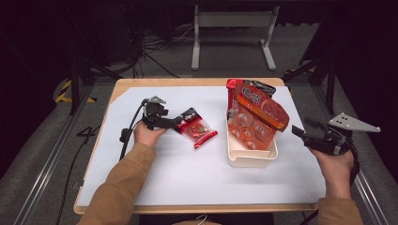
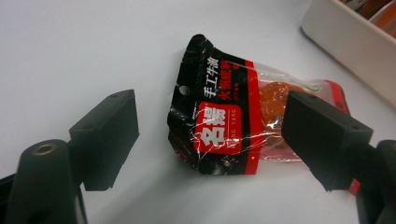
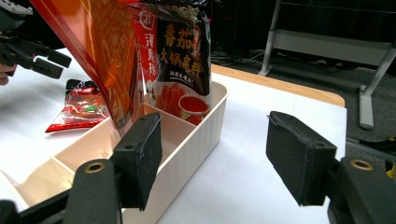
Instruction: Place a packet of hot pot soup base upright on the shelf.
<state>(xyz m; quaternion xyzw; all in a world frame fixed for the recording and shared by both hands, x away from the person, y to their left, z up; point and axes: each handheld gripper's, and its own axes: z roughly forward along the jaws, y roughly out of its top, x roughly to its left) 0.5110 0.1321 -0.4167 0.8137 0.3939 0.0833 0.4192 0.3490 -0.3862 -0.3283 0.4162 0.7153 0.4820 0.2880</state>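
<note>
left tool (image 2: 210, 140) jaws apart, straddling snack packet (image 2: 224, 126) on table (image 1: 178, 173).

The right claw (image 3: 212, 158) has its two black jaws standing apart, nothing between the pads, astride the near corner of a cream divided box (image 3: 187, 140) on the white table (image 3: 261, 154). Tall orange and red-and-black sauce packets (image 3: 182, 56) stand upright in the box. Beyond the box, a small red snack packet (image 3: 79, 112) lies flat, with the left claw (image 3: 44, 63) just above it.
</note>
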